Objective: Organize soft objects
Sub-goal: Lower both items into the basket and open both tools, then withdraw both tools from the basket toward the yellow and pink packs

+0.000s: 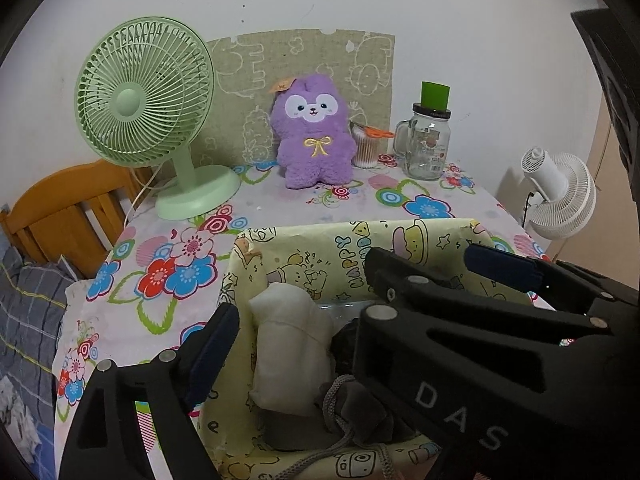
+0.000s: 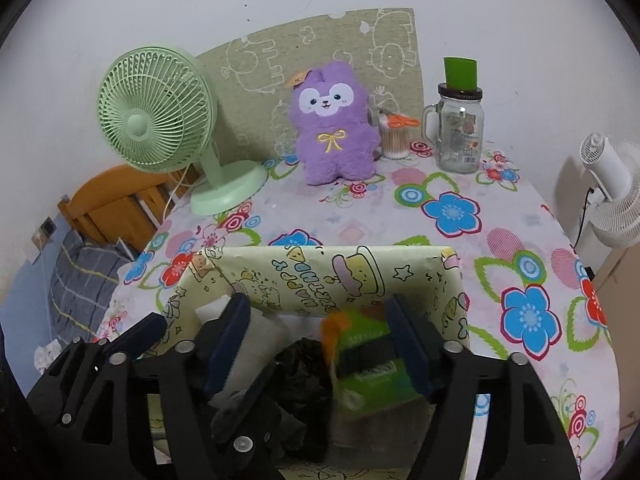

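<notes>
A flowered table (image 2: 452, 236) bears a paper-lined box (image 2: 404, 270) near its front edge. Inside lie a white cloth roll (image 1: 288, 344), a grey drawstring pouch (image 1: 352, 408) and a green pack (image 2: 372, 364). The left gripper (image 1: 352, 312) spreads wide over the box, clamping nothing; the right gripper (image 2: 320, 348) stands apart around the pack, not pressing it.

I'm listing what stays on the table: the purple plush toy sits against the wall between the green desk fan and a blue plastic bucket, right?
Not quite. The purple plush toy does sit against the wall beside the green desk fan, but on its other side stands a clear glass mug jar with a green cap, not a blue bucket. The right wrist view shows it.
</notes>
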Available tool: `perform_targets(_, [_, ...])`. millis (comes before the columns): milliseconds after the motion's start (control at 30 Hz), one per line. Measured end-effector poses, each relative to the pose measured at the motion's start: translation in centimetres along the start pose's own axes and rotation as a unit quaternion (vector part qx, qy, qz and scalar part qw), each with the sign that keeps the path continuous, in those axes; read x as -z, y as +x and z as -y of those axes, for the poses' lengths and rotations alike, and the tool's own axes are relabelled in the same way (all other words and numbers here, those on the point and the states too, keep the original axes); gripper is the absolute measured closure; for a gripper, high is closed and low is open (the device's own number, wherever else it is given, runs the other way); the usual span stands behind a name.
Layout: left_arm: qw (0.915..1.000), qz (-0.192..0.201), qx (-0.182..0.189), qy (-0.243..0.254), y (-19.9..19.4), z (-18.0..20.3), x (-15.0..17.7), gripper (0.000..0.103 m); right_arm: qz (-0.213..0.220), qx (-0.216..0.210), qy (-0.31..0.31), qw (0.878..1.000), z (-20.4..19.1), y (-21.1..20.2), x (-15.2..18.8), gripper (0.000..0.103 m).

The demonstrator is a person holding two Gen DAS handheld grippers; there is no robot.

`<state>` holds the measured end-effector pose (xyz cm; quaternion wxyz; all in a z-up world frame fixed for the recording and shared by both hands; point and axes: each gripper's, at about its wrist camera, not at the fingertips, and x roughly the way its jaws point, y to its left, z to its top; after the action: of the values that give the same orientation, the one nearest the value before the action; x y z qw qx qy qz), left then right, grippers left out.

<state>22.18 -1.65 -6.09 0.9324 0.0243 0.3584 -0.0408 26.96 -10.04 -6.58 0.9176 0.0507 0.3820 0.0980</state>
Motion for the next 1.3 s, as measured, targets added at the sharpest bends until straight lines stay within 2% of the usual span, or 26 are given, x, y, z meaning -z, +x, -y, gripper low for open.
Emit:
perform_targets(200, [0.9999, 0.012, 0.001, 0.009, -0.9, 0.8, 0.2, 0.014, 0.002, 0.012, 0.002, 1.0, 0.4, -1.1, 0.4, 0.023])
perform_targets(733, [0.9991, 0.04, 0.012, 0.003, -5.2, 2.4, 1.1, 0.013, 0.035, 0.044, -0.006, 0.998, 0.6, -6.8, 2.0, 0.022])
perform_targets(1167, [0.9977, 0.067, 0.008, -0.003, -9.1, 2.8, 2.3, 0.01, 0.058, 0.048, -0.019, 0.997, -0.3, -10.7, 3.9, 0.022])
perform_targets(1300, [0.9972, 0.074, 0.009, -0.004, -10.1, 2.9, 2.8, 0.01, 0.07, 0.049, -0.021, 0.996, -0.6, -11.9, 4.5, 0.015])
